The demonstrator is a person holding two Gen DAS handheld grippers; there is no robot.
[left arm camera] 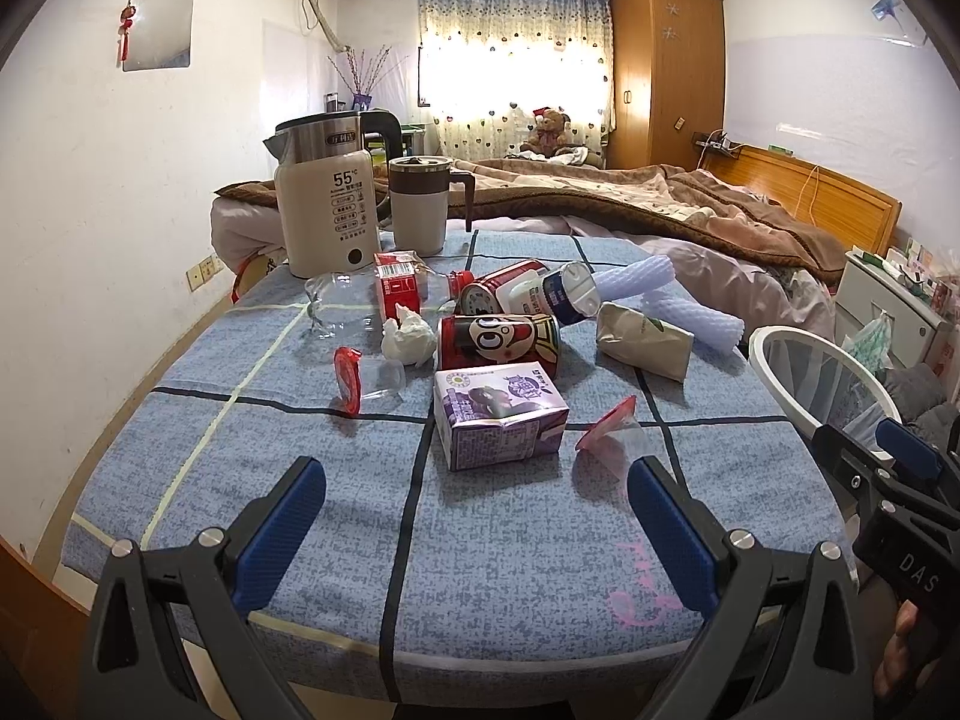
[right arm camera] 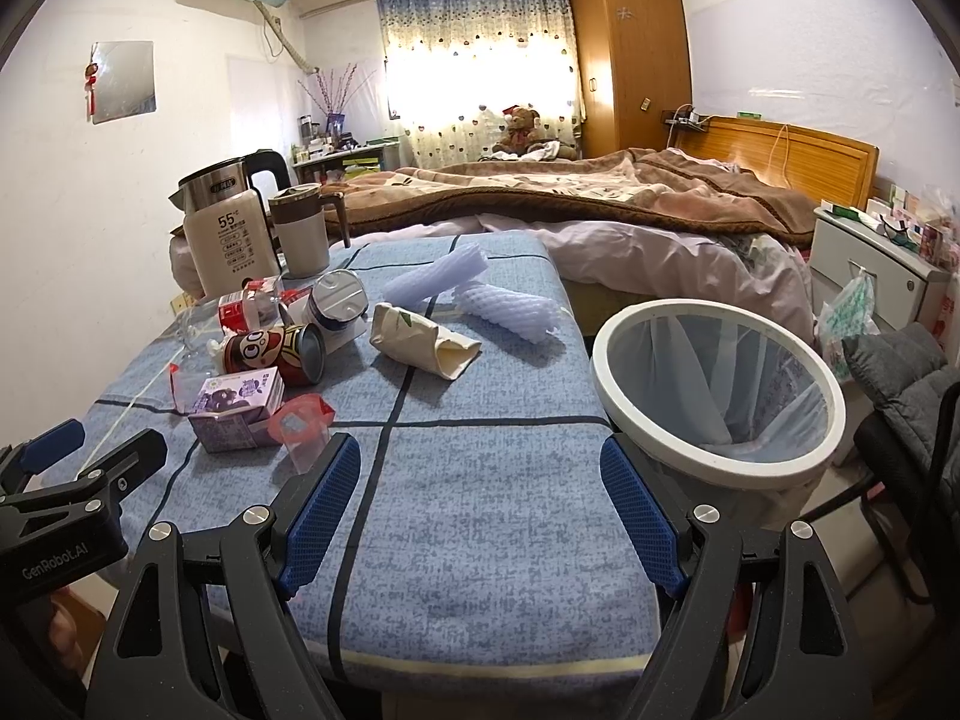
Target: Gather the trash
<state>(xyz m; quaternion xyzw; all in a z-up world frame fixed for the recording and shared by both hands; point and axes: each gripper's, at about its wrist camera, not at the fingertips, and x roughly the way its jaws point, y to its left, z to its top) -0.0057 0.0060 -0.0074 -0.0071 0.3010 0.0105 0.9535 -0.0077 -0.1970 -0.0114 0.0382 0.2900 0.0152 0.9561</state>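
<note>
Purple carton (left arm camera: 501, 420), crumpled tissue (left arm camera: 408, 336), round white bin (right arm camera: 720, 384), both jaws wide, empty.

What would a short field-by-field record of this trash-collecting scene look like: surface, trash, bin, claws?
surface: table with blue checked cloth
trash: purple carton, cartoon can, crumpled tissue, foam nets
not trash: kettle, mug
bin: white-rimmed, lined, at the table's right edge
left claw: open, empty
right claw: open, empty
</note>
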